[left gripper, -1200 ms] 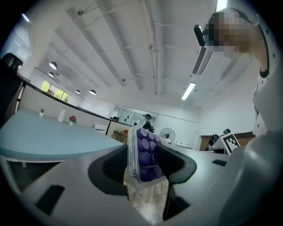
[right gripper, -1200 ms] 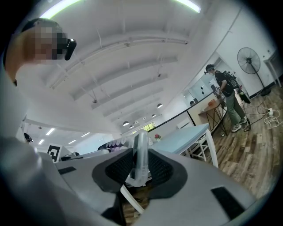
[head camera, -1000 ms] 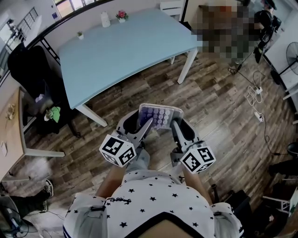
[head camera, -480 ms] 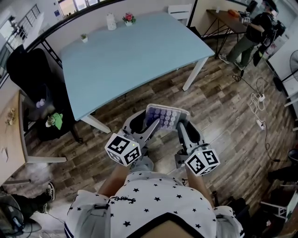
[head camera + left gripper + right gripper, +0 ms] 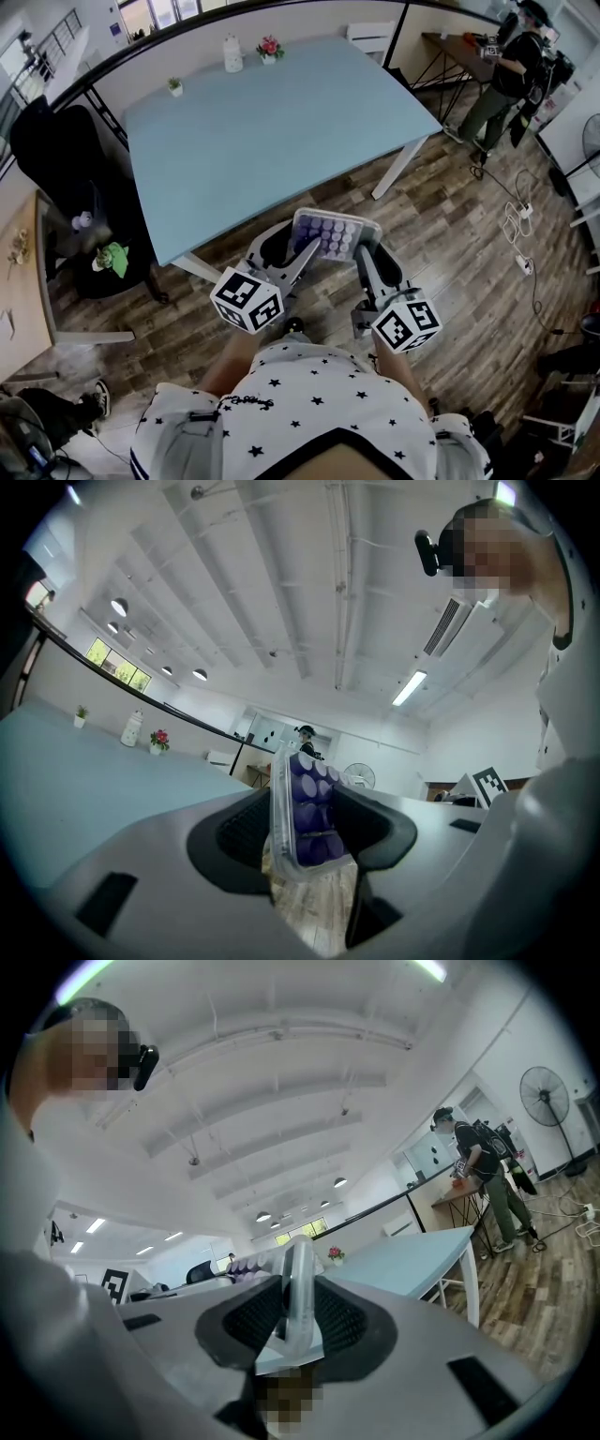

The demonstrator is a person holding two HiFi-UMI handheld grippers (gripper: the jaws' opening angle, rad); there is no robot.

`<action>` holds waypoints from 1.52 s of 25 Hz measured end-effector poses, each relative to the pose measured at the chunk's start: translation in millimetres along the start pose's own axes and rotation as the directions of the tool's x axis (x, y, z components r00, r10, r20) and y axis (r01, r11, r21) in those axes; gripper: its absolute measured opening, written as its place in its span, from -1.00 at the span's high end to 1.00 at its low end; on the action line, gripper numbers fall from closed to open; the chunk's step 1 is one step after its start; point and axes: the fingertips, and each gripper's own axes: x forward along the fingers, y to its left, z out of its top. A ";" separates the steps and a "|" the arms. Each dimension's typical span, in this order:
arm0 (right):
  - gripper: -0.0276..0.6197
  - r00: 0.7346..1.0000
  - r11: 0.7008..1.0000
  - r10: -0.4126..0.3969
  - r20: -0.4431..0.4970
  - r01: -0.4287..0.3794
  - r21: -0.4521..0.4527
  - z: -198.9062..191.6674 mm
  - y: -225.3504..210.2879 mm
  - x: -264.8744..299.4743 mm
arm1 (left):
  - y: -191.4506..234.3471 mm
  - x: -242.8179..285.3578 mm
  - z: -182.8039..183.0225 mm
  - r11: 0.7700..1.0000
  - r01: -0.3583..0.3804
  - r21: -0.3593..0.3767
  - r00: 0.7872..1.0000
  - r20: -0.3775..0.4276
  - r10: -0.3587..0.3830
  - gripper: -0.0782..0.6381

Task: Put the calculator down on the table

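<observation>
Head view: I'm carrying the calculator (image 5: 328, 234) over the floor, near the table (image 5: 262, 131). Left gripper view: my left gripper (image 5: 309, 832) pinches one edge. Right gripper view: my right gripper (image 5: 298, 1321) pinches the other, I think. Next I must reach the table and lower it flat.

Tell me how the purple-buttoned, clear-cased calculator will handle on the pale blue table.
Probably stiff: the purple-buttoned, clear-cased calculator spans flat between left gripper and right gripper without sagging. Its glossy shell may slip. Being flat, it should rest steadily on the pale blue table.
</observation>
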 end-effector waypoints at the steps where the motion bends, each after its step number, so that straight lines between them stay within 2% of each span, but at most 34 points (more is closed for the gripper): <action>1: 0.60 1.000 1.000 0.003 -0.001 -0.003 -0.001 -0.2 1.8 4.3 | 4.1 -0.8 1.6 1.000 -0.002 -0.002 1.000 0.004 0.002 0.18; 10: 0.60 0.999 0.999 0.033 -0.042 -0.032 0.008 -9.3 4.4 35.0 | 32.8 -3.8 3.0 0.998 -0.056 -0.017 0.998 0.009 0.056 0.18; 18: 0.60 0.982 0.986 0.164 -0.090 -0.162 0.027 -10.8 4.7 89.4 | 72.4 -1.9 14.6 0.982 -0.188 -0.015 0.981 0.040 0.188 0.18; 26: 0.60 0.964 0.971 0.239 -0.114 -0.235 0.048 -0.1 -19.7 138.6 | 104.1 30.4 26.2 0.964 -0.266 -0.009 0.962 0.059 0.267 0.18; 38: 0.60 0.949 0.961 0.275 -0.151 -0.267 0.074 18.2 -74.7 195.0 | 139.3 96.7 32.2 0.948 -0.318 -0.016 0.947 0.047 0.318 0.18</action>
